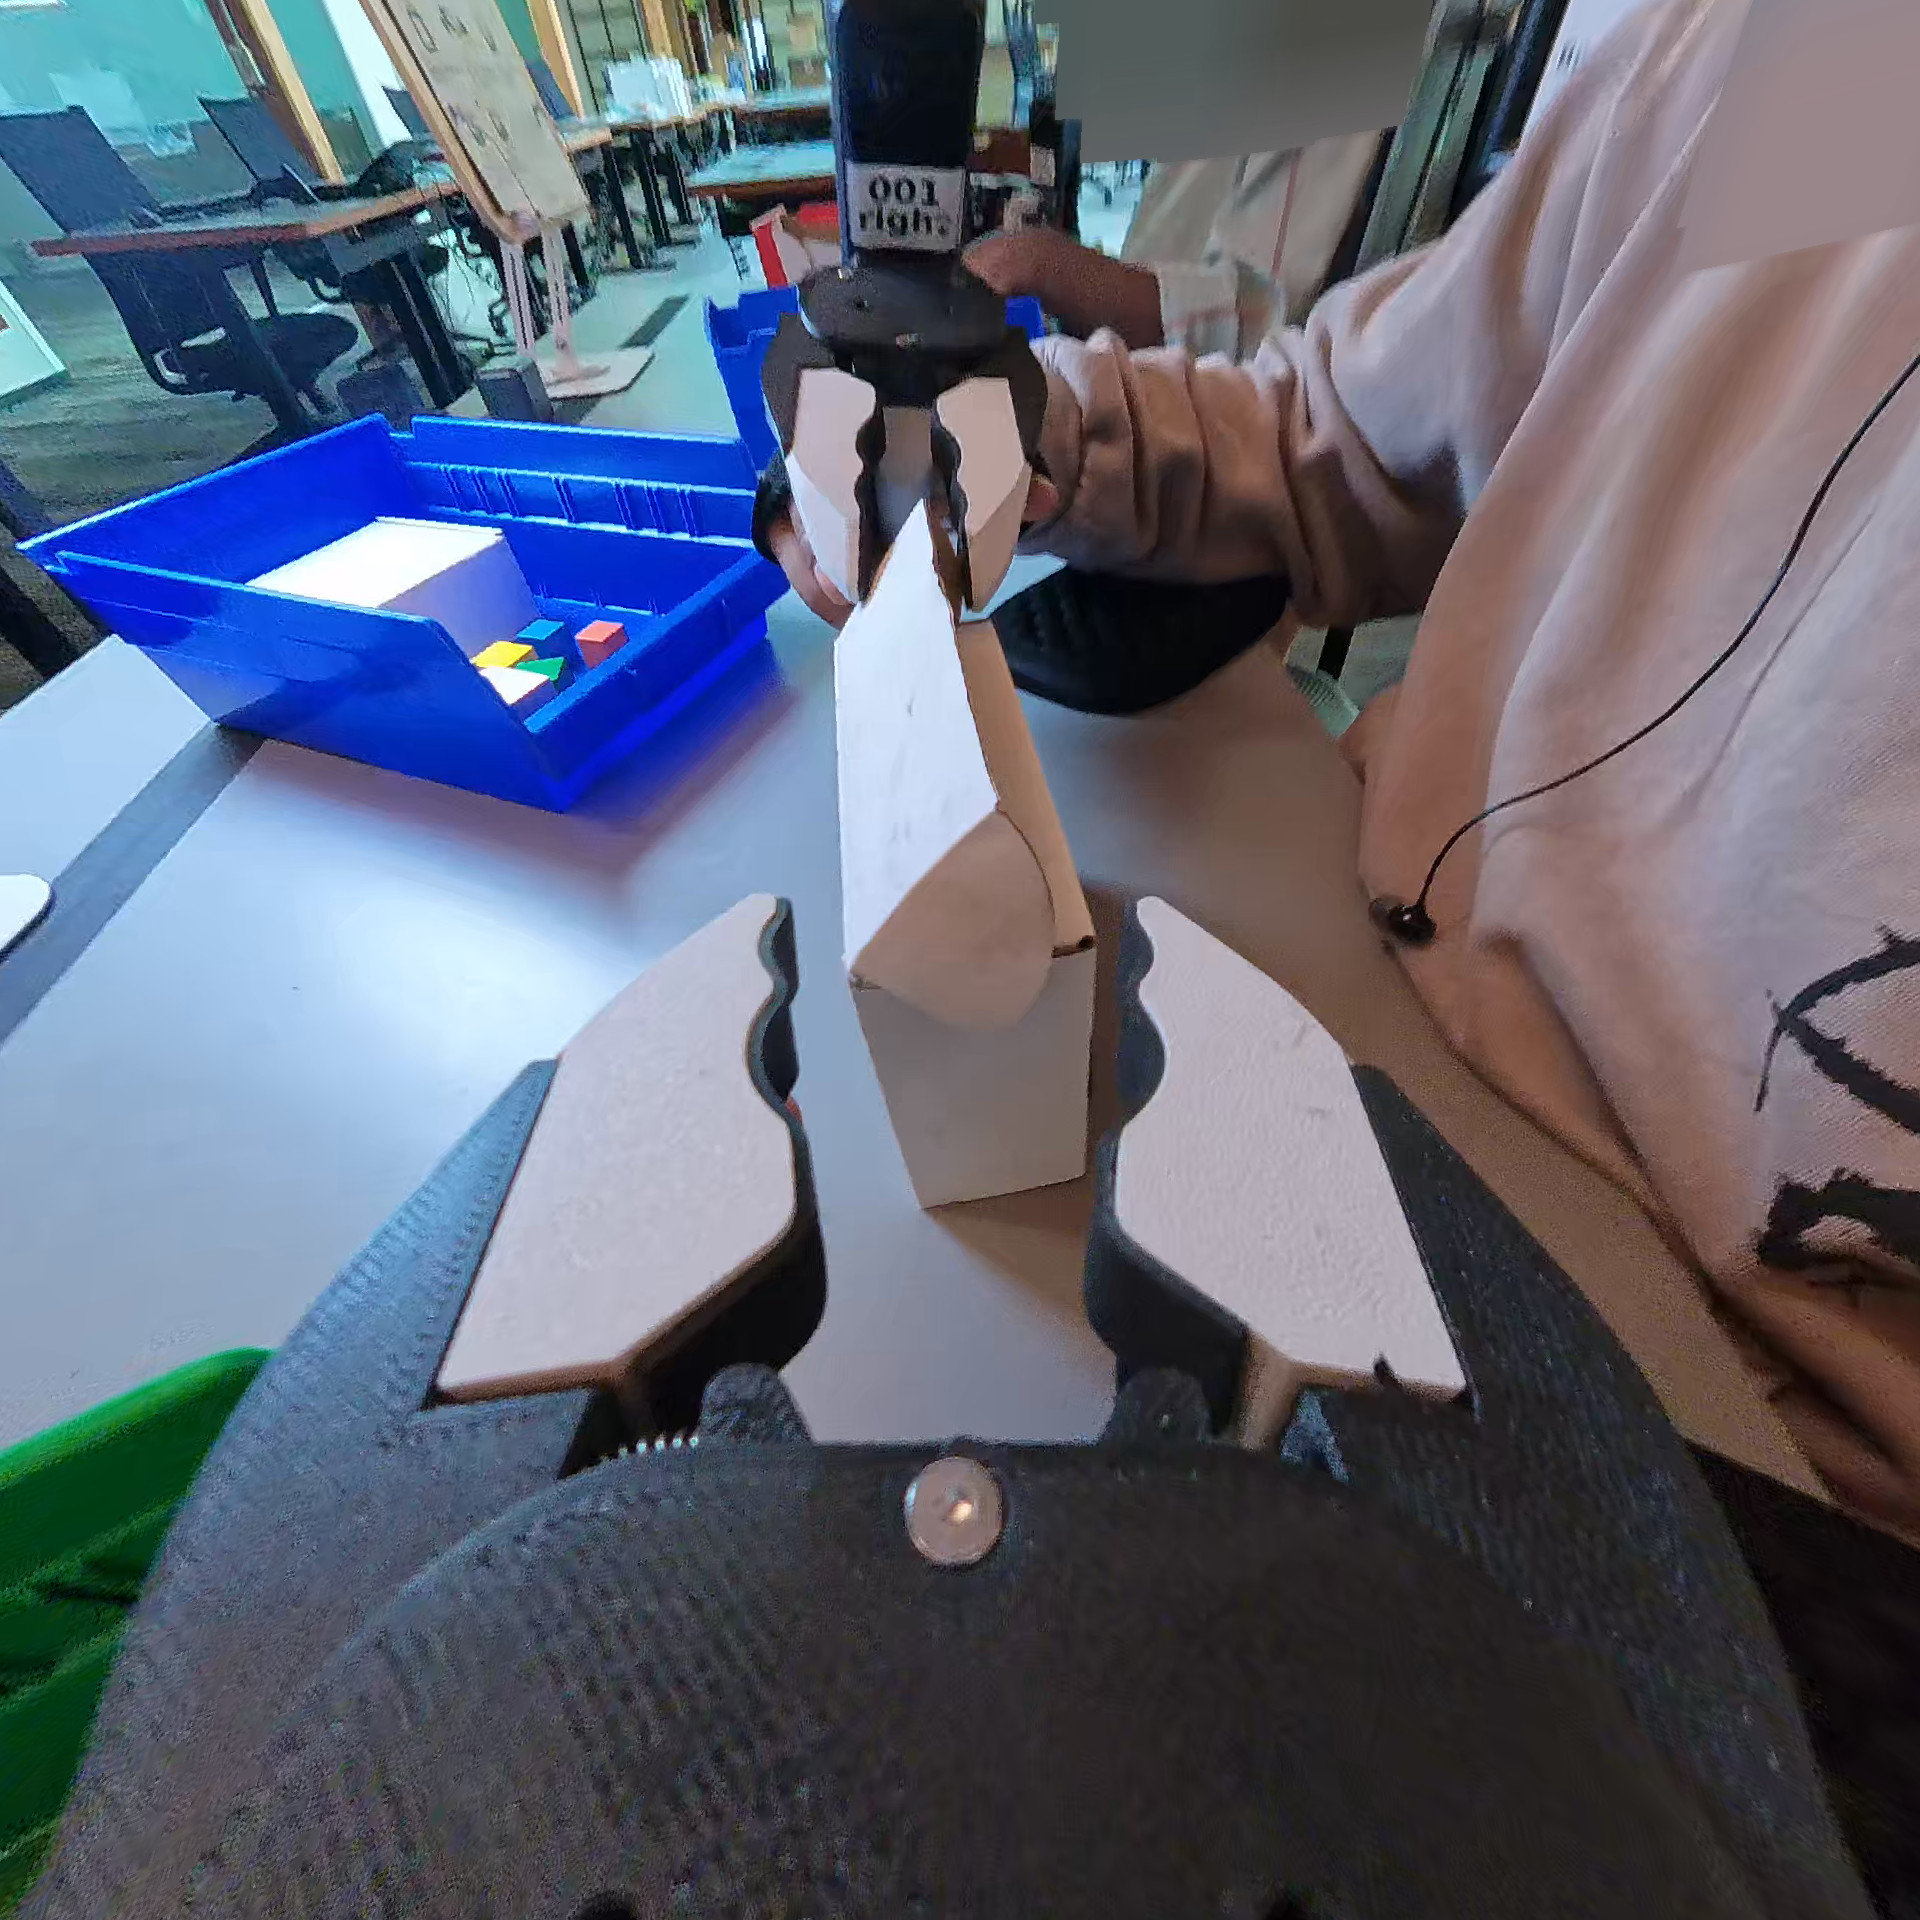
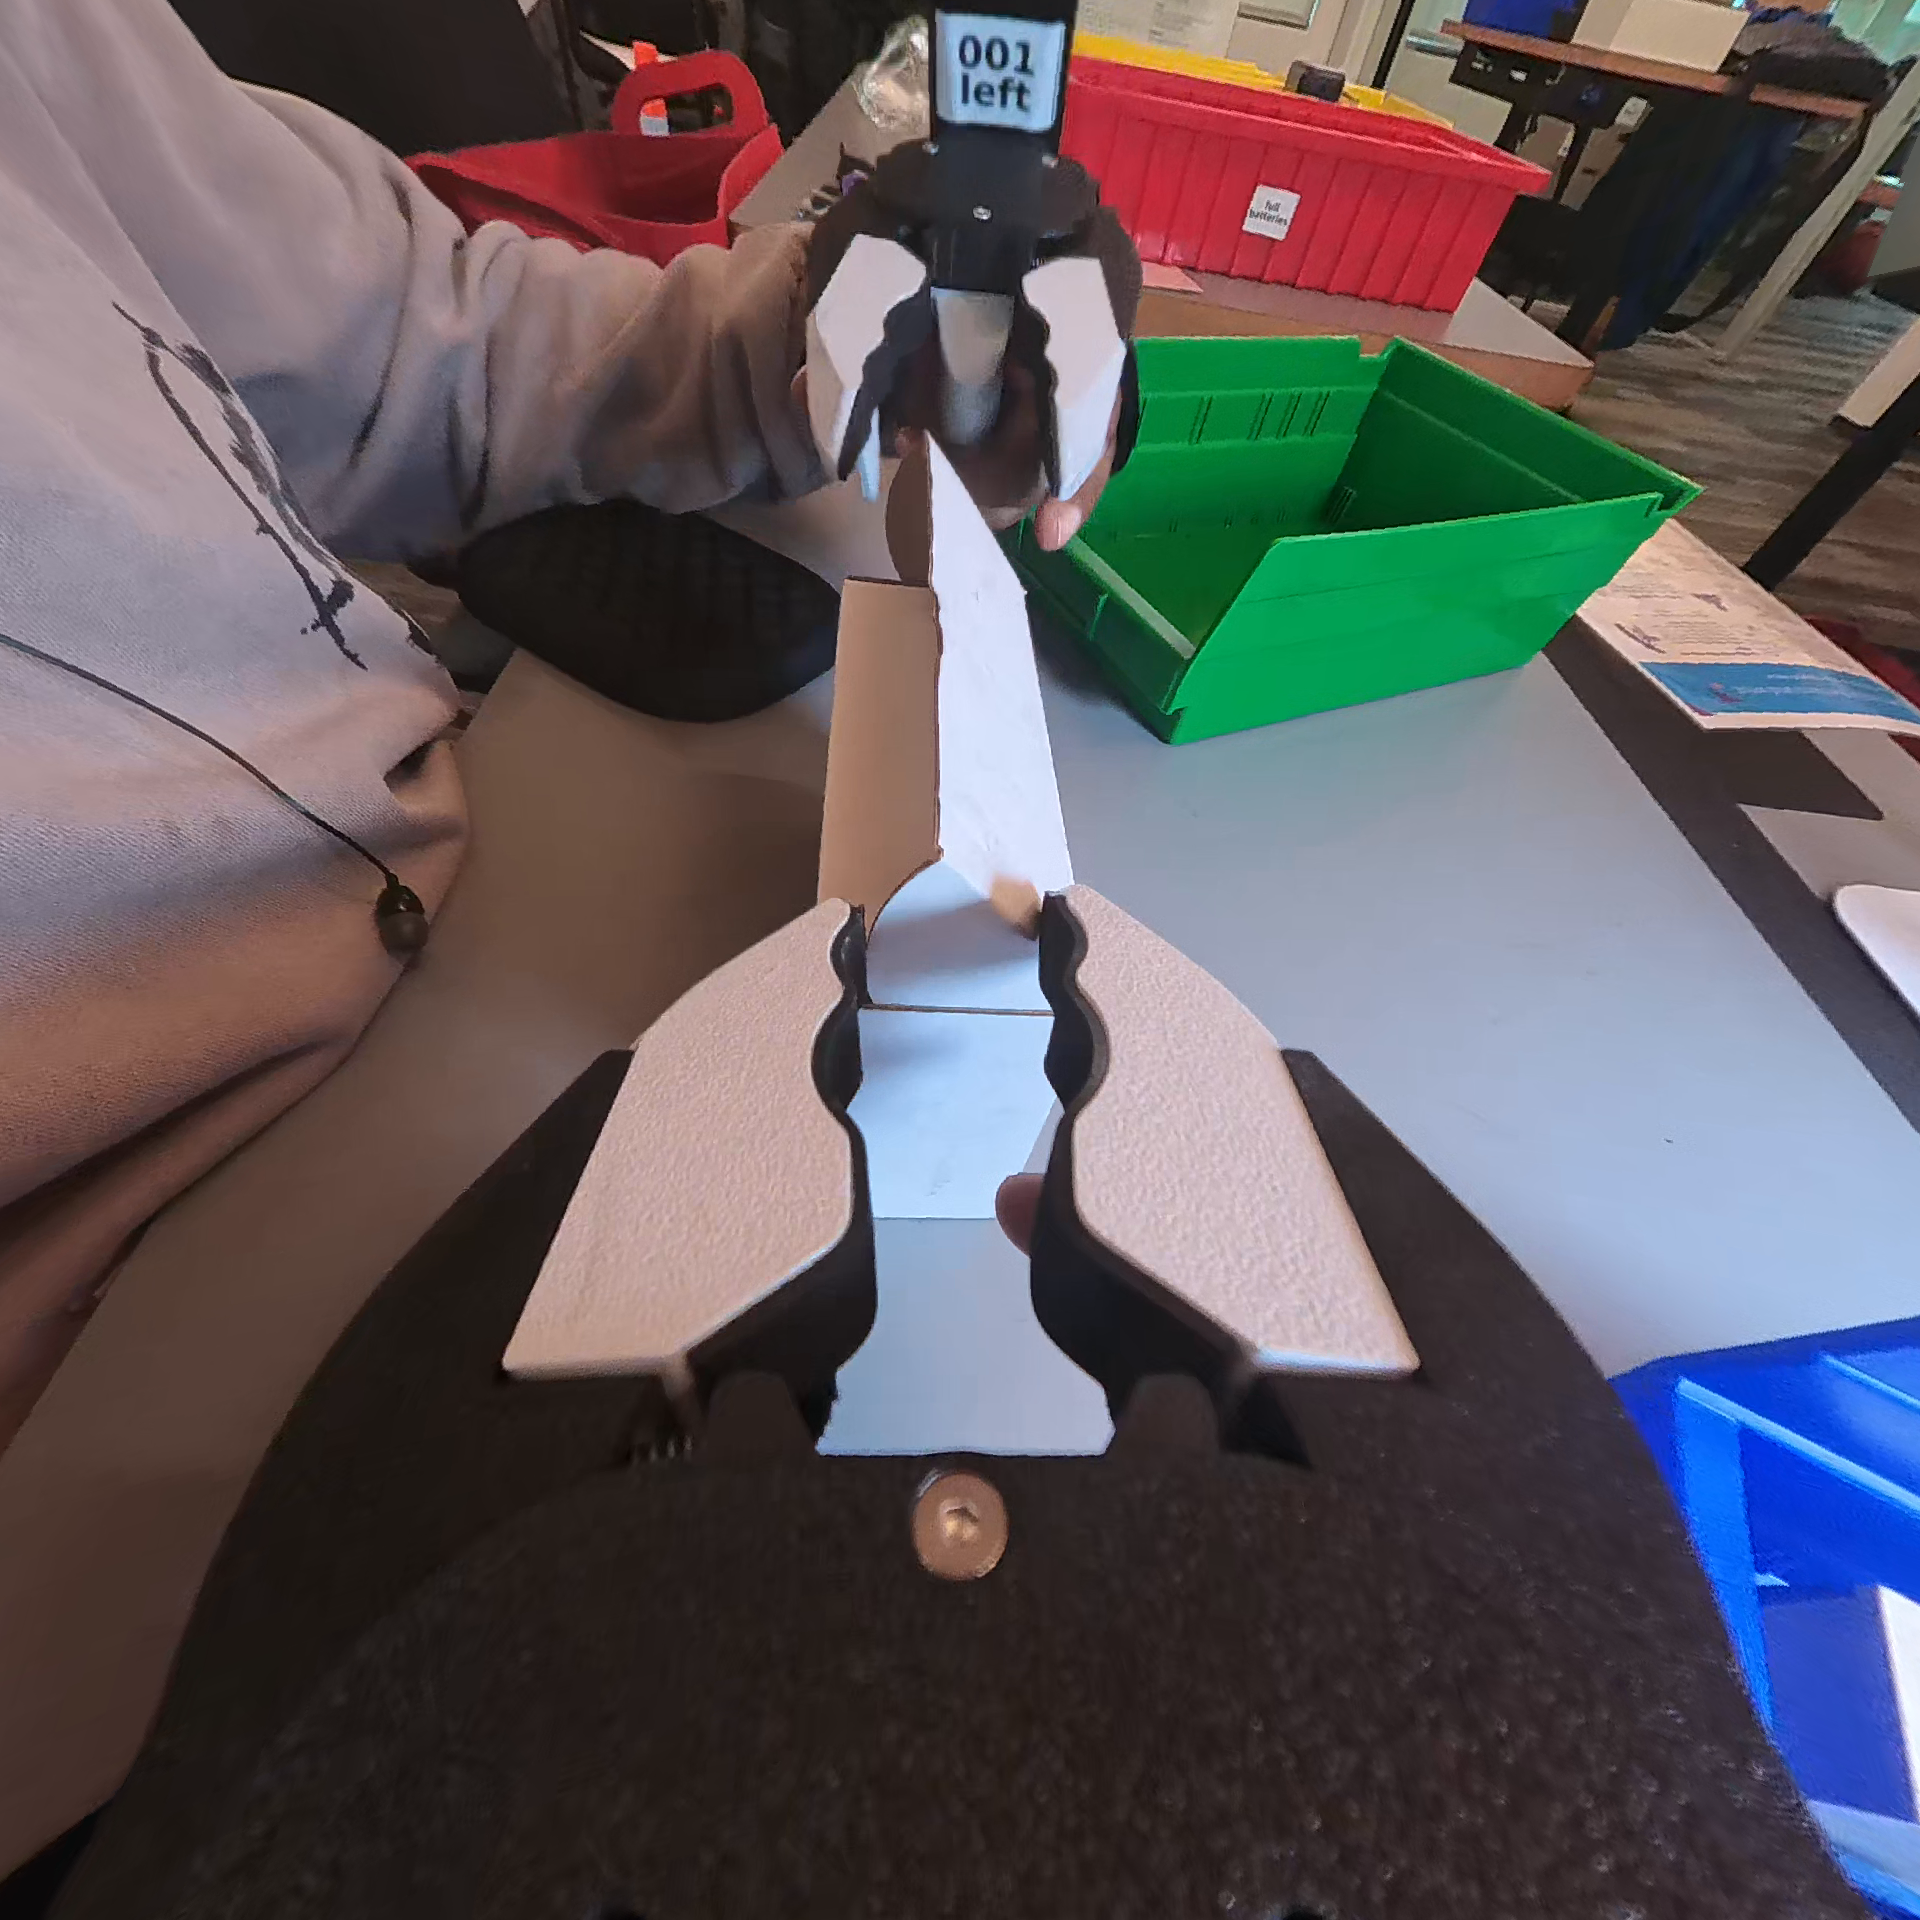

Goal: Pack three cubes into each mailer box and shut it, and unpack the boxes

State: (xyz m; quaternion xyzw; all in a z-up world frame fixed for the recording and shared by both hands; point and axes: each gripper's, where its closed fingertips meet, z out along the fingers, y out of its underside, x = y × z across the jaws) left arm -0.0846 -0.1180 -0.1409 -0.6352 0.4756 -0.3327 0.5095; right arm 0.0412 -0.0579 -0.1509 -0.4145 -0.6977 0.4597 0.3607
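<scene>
A white mailer box [image 1: 977,1101] rests on the grey table [image 1: 364,987], its lid [image 1: 914,748] lifted at a slant. My left gripper [image 1: 956,925] is open and straddles the box's near end, with a gap on each side. My right gripper [image 1: 914,561] is shut on the far tip of the lid. In the right wrist view the right gripper [image 2: 951,920] grips the white box end, the lid [image 2: 997,727] runs away to the left gripper [image 2: 956,478], and the brown inner wall [image 2: 883,727] shows. Several coloured cubes [image 1: 540,655] lie in a blue bin [image 1: 343,675].
A second white box [image 1: 416,566] lies in the blue bin. A green bin [image 2: 1351,540] stands beyond the box, with a red bin [image 2: 1278,197] behind it. The person's body and sleeves [image 1: 1610,727] stand close along the table's edge. Papers [image 2: 1766,675] lie at the right. Tip to tip, the grippers are about 15 cm apart.
</scene>
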